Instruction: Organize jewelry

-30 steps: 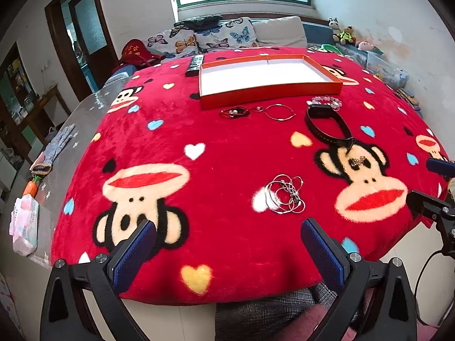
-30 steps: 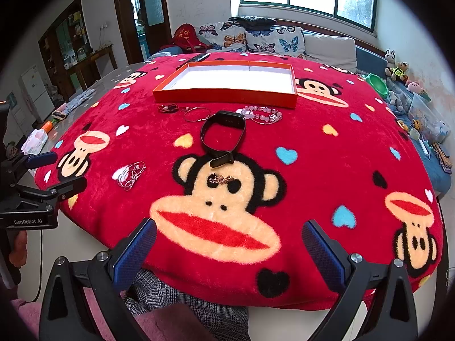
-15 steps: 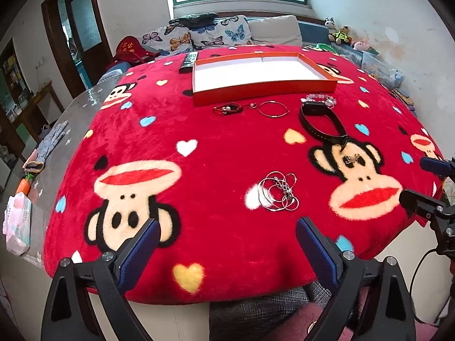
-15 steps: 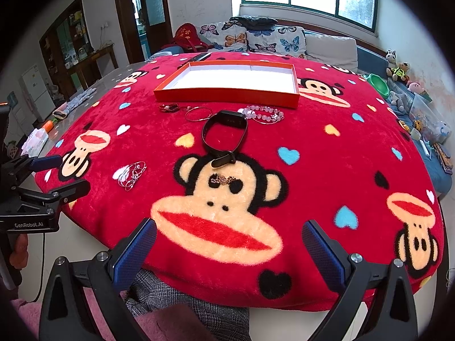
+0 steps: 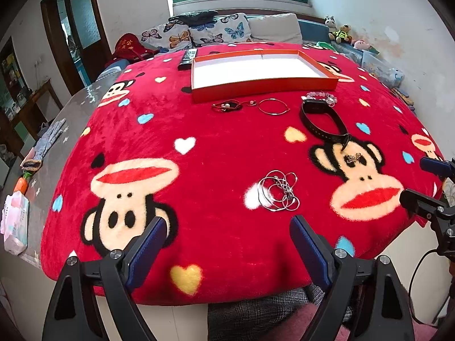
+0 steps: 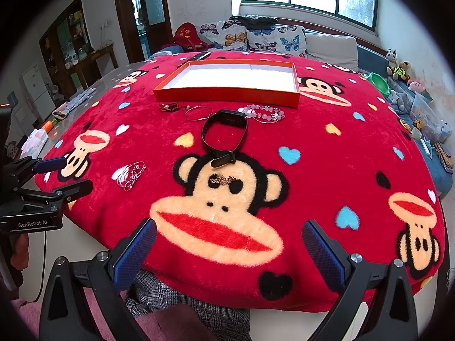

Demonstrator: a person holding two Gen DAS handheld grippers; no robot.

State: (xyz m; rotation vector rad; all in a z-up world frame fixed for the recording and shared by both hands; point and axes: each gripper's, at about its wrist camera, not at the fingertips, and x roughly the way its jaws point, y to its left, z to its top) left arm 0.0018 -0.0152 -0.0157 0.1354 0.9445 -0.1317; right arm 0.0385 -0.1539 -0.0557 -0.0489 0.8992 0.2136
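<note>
An orange tray with a white inside (image 5: pixel 264 83) (image 6: pixel 227 92) lies at the far side of the red monkey blanket (image 5: pixel 221 153). In front of it lie a red cord bracelet (image 5: pixel 227 105) (image 6: pixel 168 107), a thin bangle (image 5: pixel 273 106) (image 6: pixel 198 113), a bead bracelet (image 5: pixel 321 96) (image 6: pixel 263 112) and a black band (image 5: pixel 322 122) (image 6: pixel 224 133). A small gold brooch (image 5: pixel 352 157) (image 6: pixel 222 179) and a tangle of silver chains (image 5: pixel 280 190) (image 6: pixel 130 174) lie nearer. My left gripper (image 5: pixel 226 238) is open and empty just short of the chains. My right gripper (image 6: pixel 227 244) is open and empty at the near edge.
A remote control (image 5: pixel 188 56) lies left of the tray. A glove (image 5: pixel 45 145), tissue pack (image 5: pixel 14 221) and orange item (image 5: pixel 20 183) lie on the bare table at the left. A sofa with cushions (image 6: pixel 256 38) stands behind.
My left gripper has moved forward and a little right, towards the silver chains. My right gripper has edged slightly forward. Nothing on the blanket has moved.
</note>
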